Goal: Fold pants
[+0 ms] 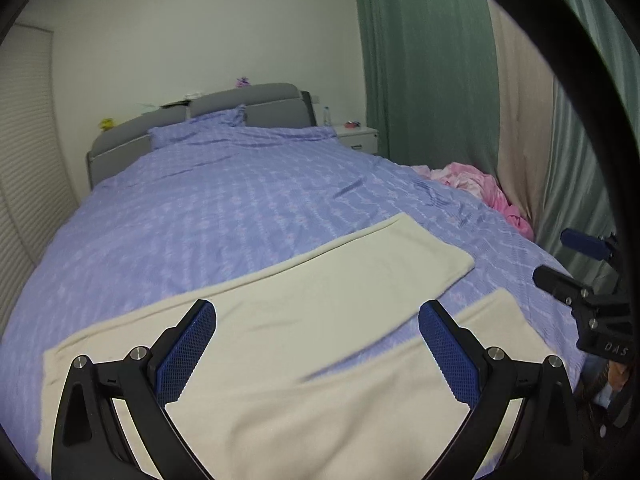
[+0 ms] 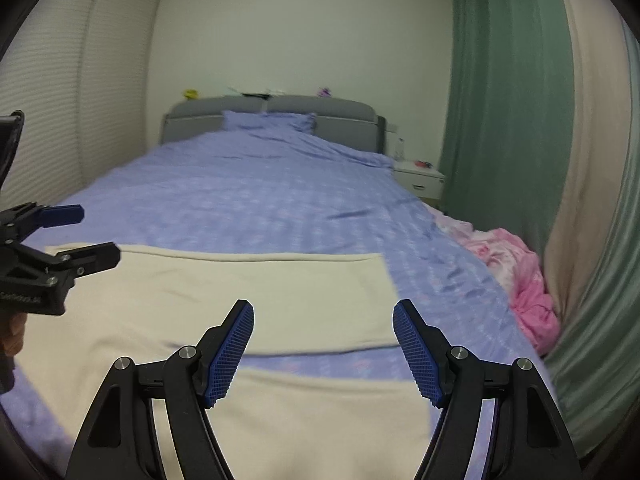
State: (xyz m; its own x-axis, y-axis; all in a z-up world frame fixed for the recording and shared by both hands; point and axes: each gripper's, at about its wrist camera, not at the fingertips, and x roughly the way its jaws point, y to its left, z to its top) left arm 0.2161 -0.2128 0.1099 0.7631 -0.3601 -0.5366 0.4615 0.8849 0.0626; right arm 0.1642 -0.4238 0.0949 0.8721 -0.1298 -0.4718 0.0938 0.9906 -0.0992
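Cream pants (image 1: pixel 320 300) lie flat on the bed near its foot, legs spread apart and pointing right, with blue cover showing between them. They also show in the right wrist view (image 2: pixel 240 288). My left gripper (image 1: pixel 318 344) is open and empty above the pants' upper part. My right gripper (image 2: pixel 323 344) is open and empty above the gap between the two legs. The right gripper also shows in the left wrist view (image 1: pixel 560 264), and the left gripper in the right wrist view (image 2: pixel 96 236); both stand open.
The bed has a lilac patterned cover (image 1: pixel 240 200) and a grey headboard (image 1: pixel 248 104). A pink bundle of cloth (image 2: pixel 520 280) lies at the bed's right edge by green and beige curtains (image 2: pixel 520 120). A white nightstand (image 2: pixel 420 180) stands at the back right.
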